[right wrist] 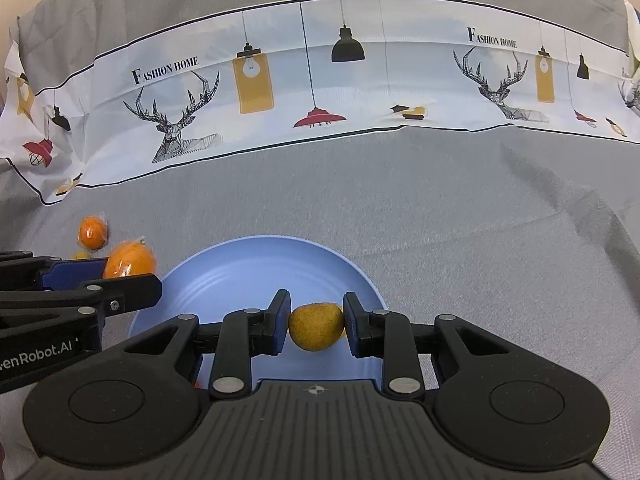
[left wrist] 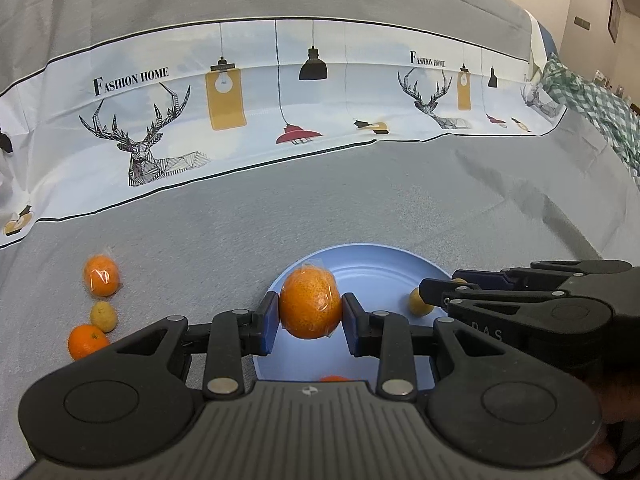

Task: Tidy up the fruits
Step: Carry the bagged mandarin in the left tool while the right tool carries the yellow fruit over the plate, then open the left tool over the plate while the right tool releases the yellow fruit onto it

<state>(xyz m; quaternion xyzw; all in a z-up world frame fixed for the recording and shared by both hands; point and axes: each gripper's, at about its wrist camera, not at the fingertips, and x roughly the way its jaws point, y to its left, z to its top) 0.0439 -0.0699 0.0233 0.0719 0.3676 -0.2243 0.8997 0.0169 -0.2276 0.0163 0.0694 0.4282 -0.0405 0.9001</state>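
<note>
My left gripper [left wrist: 310, 316] is shut on a plastic-wrapped orange [left wrist: 310, 305] above the near-left part of the light blue plate [left wrist: 372, 264]. In the right wrist view the same wrapped orange [right wrist: 130, 261] shows beside the left gripper's blue pad at the plate's left rim. My right gripper [right wrist: 316, 326] is shut on a small yellow citrus fruit [right wrist: 316, 326] over the blue plate [right wrist: 248, 268]; that fruit [left wrist: 419, 301] also shows in the left wrist view. A sliver of another orange [left wrist: 334, 378] peeks out on the plate behind my left gripper's body.
On the grey cloth left of the plate lie a wrapped orange [left wrist: 101, 275], a small yellow fruit [left wrist: 103, 316] and a bare orange [left wrist: 86, 341]. A white printed cloth band [left wrist: 248, 112] crosses the table farther back. A green checked cloth [left wrist: 592, 108] lies at far right.
</note>
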